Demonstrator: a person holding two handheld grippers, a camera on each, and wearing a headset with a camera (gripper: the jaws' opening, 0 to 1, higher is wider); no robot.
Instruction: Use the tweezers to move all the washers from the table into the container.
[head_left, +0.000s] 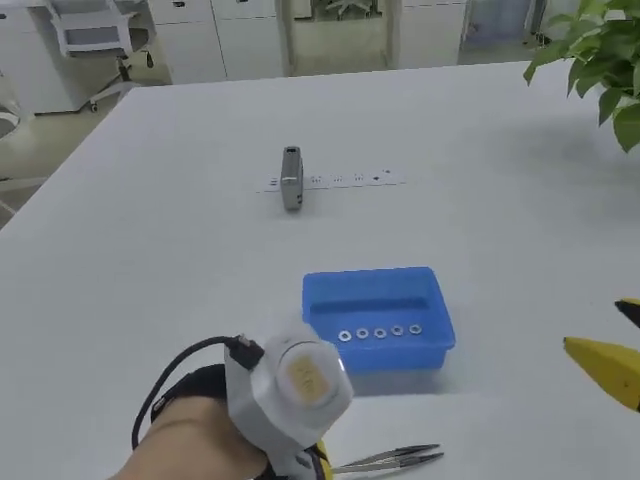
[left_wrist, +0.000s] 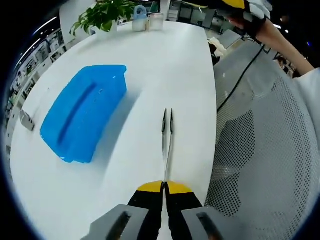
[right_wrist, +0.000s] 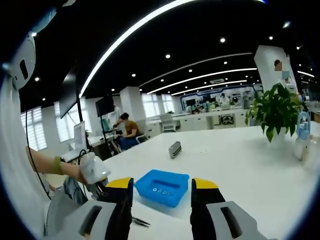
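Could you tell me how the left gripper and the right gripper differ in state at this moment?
The left gripper is shut on the tweezers, while the right gripper is open and holds nothing. In the head view, the left gripper is on the person's side of the blue container, towards its left, while the right gripper is off to the container's right. Both have yellow-and-black jaws.

The head view's right edge cuts off the right gripper (head_left: 598, 330).
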